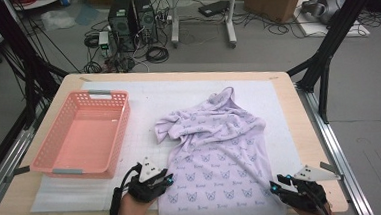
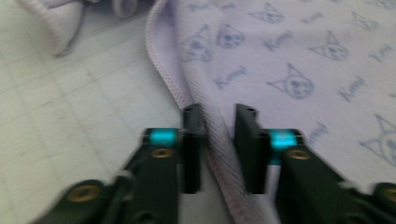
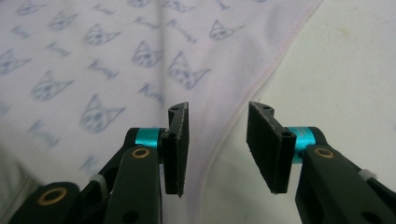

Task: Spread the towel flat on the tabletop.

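Observation:
A pale lilac garment (image 1: pixel 216 156) printed with small blue cat faces lies crumpled at its far end and flat toward the table's near edge. My left gripper (image 1: pixel 167 181) sits at the garment's near left hem, open, with the stitched hem (image 2: pixel 217 140) running between its jaws. My right gripper (image 1: pixel 277 182) is at the near right corner, open, its jaws straddling the pink-stitched edge (image 3: pixel 219 140) of the cloth (image 3: pixel 116 70).
A pink plastic basket (image 1: pixel 60 140) stands on the left of the white gridded mat (image 1: pixel 143 105). The wooden table's edge (image 1: pixel 310 130) runs close to my right gripper. Computers, cables and boxes lie on the floor beyond.

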Demonstrator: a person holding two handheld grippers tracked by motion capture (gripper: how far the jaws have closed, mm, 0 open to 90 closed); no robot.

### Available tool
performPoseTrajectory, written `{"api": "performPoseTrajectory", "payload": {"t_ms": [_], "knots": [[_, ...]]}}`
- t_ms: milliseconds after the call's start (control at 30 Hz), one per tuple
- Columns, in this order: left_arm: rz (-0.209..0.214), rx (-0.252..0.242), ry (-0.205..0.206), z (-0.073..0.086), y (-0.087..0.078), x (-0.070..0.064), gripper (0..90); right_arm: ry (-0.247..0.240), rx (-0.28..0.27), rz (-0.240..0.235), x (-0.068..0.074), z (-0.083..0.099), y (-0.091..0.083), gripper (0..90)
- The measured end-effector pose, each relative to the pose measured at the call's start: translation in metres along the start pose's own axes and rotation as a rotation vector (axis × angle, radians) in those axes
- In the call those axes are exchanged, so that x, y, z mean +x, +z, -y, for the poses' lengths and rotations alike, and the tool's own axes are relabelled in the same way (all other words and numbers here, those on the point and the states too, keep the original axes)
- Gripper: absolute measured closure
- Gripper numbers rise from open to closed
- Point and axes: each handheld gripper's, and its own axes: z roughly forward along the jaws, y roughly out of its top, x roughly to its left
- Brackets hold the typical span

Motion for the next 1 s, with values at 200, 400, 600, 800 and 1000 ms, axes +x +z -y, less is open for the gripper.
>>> {"api": "performPoseTrajectory", "payload": {"t_ms": [200, 400, 600, 800, 1000], "knots": [[0.013, 0.043, 0.011, 0.010, -0.025, 0.006, 86.4, 0.027, 0.015, 0.022, -0.005, -0.009, 0.020, 59.3], [0.052, 0.038, -0.019, 0.024, -0.044, 0.011, 85.6, -0.027, 0.027, -0.039, 0.007, -0.012, 0.030, 86.4], [0.059, -0.028, -0.087, 0.018, -0.037, 0.012, 54.3, -0.086, 0.083, -0.062, 0.010, -0.005, 0.013, 87.7], [0.055, -0.057, -0.121, 0.009, -0.030, 0.016, 47.8, -0.104, 0.146, -0.085, 0.003, 0.017, -0.019, 87.5], [0.019, -0.017, -0.101, 0.006, -0.008, 0.013, 49.8, -0.031, 0.066, -0.080, -0.003, 0.015, -0.020, 65.7]]}}
